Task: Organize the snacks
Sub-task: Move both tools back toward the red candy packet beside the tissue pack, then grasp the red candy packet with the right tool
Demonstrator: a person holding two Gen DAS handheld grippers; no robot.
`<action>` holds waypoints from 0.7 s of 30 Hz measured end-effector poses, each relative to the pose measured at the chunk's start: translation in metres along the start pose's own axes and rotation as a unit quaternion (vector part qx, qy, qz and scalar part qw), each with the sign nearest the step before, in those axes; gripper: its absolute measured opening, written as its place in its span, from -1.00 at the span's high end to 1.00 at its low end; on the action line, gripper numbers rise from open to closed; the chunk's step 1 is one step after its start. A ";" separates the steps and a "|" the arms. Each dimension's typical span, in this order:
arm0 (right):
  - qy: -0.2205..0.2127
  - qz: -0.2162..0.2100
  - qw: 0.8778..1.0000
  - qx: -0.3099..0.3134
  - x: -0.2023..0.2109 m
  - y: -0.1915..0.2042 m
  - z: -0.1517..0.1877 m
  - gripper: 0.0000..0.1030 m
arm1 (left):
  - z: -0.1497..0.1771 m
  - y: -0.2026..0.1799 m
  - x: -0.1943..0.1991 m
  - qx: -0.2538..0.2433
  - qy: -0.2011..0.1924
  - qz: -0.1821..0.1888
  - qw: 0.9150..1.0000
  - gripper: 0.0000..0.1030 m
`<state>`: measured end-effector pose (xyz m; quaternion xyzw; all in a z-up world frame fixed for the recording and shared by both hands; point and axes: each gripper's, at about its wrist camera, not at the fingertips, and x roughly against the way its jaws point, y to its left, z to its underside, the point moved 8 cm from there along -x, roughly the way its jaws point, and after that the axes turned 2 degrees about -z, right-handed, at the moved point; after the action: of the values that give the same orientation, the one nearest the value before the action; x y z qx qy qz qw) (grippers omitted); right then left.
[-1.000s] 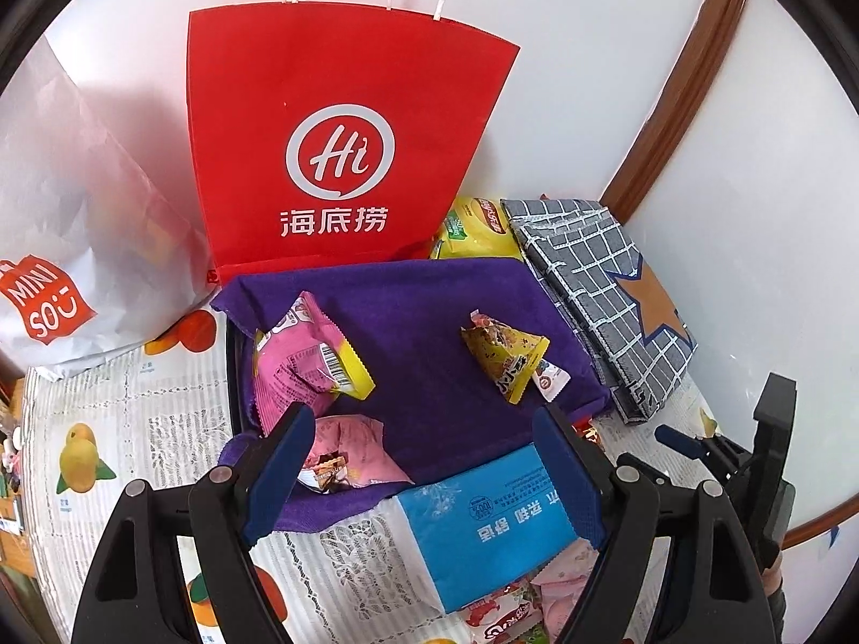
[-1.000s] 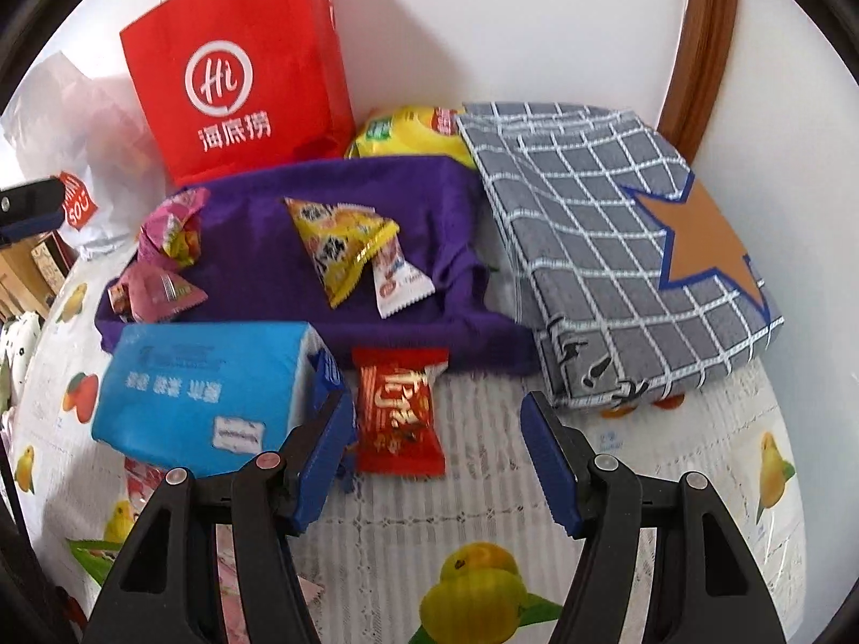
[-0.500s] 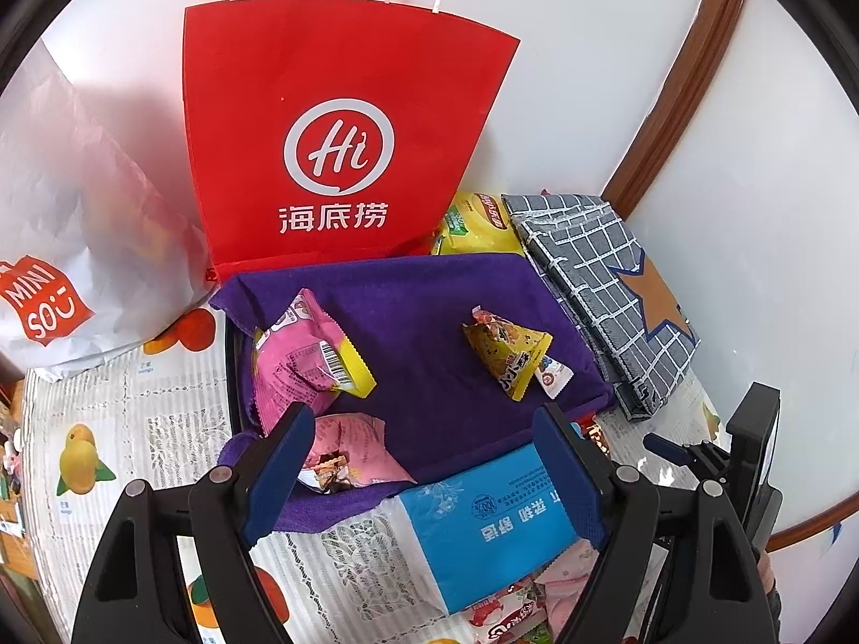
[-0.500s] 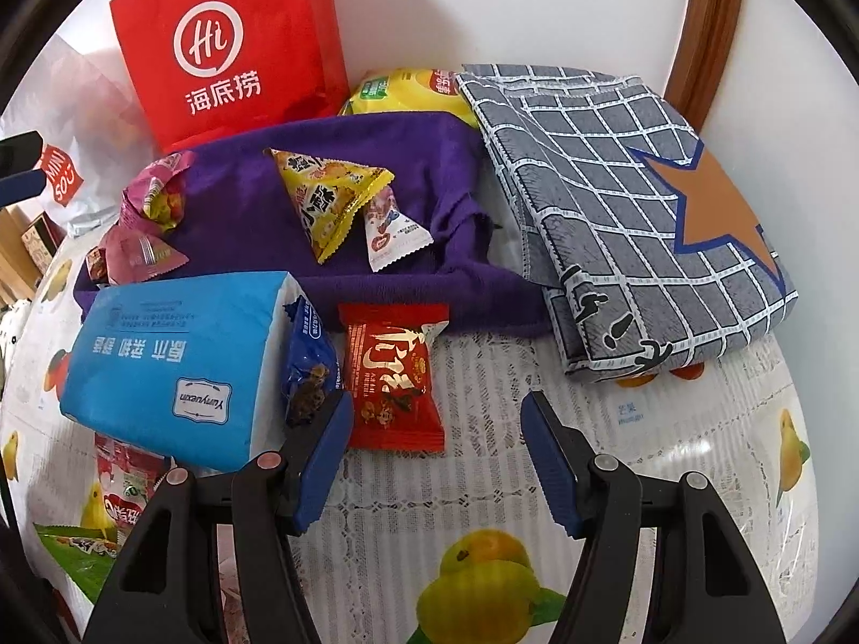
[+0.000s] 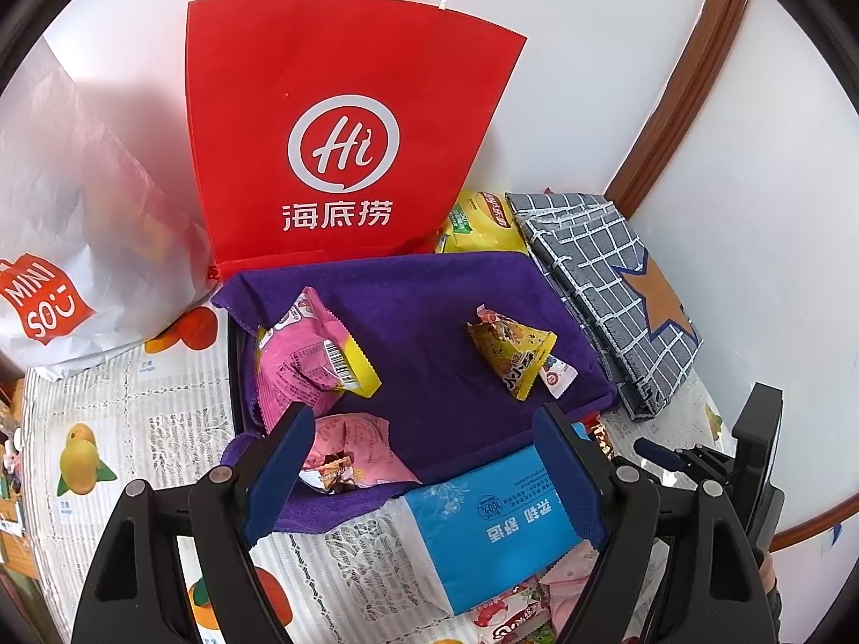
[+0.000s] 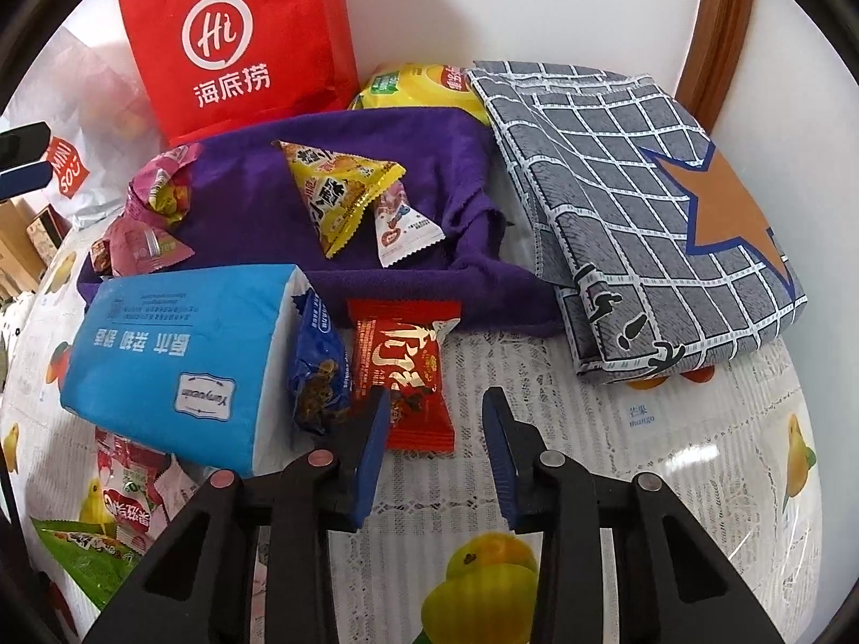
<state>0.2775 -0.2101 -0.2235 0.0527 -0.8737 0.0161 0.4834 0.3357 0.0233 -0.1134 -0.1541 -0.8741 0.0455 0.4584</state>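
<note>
Two printed bags stand at the back: a white one [image 5: 64, 247] marked "MINISO", then a red one [image 5: 343, 139] with "Hi" above 海底捞. On the purple cloth [image 5: 424, 333] lie a pink snack pack [image 5: 306, 359] and a yellow triangular pack [image 5: 510, 349]. Nearer, a blue tissue pack [image 6: 177, 354] reads "Yunyuean". The left gripper [image 5: 424, 472] hangs spread and empty above it. The right gripper [image 6: 435, 445], jaws parted, straddles the near end of a red candy wrapper [image 6: 402, 370] on the worktop [image 6: 671, 456].
</note>
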 end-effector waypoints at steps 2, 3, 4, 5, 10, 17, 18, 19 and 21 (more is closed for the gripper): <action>-0.002 0.000 1.000 0.003 0.002 0.001 -0.002 0.21 | 0.000 0.000 0.000 0.000 0.000 0.000 1.000 -0.59; -0.004 0.001 1.000 0.003 0.002 0.001 -0.003 0.19 | 0.000 0.000 0.000 0.000 0.000 0.000 1.000 -0.59; -0.007 0.002 1.000 0.004 0.003 0.001 -0.004 0.18 | 0.000 0.001 0.000 0.000 0.000 -0.001 1.000 -0.59; -0.009 0.003 1.000 0.006 0.003 0.001 -0.005 0.15 | 0.000 0.002 -0.001 -0.001 0.000 -0.001 1.000 -0.59; -0.008 0.002 1.000 0.003 -0.005 0.000 -0.010 0.01 | 0.001 0.005 -0.003 -0.001 0.000 -0.003 1.000 -0.59; -0.005 -0.011 1.000 0.007 -0.013 0.001 -0.005 0.51 | 0.001 0.008 -0.008 -0.001 0.002 -0.012 1.000 -0.59; -0.004 -0.015 1.000 0.007 -0.013 0.002 -0.004 0.57 | 0.001 0.009 -0.009 0.000 0.002 -0.013 1.000 -0.59; -0.007 -0.017 1.000 0.007 -0.012 0.002 -0.004 0.57 | 0.001 0.011 -0.010 0.000 0.004 -0.015 1.000 -0.59; -0.010 -0.015 1.000 0.007 -0.010 0.000 -0.003 0.58 | 0.001 0.013 -0.010 0.001 0.003 -0.018 1.000 -0.59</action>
<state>0.2854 -0.2088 -0.2304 0.0697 -0.8774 0.0148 0.4744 0.3436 0.0327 -0.1247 -0.1379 -0.8752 0.0376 0.4622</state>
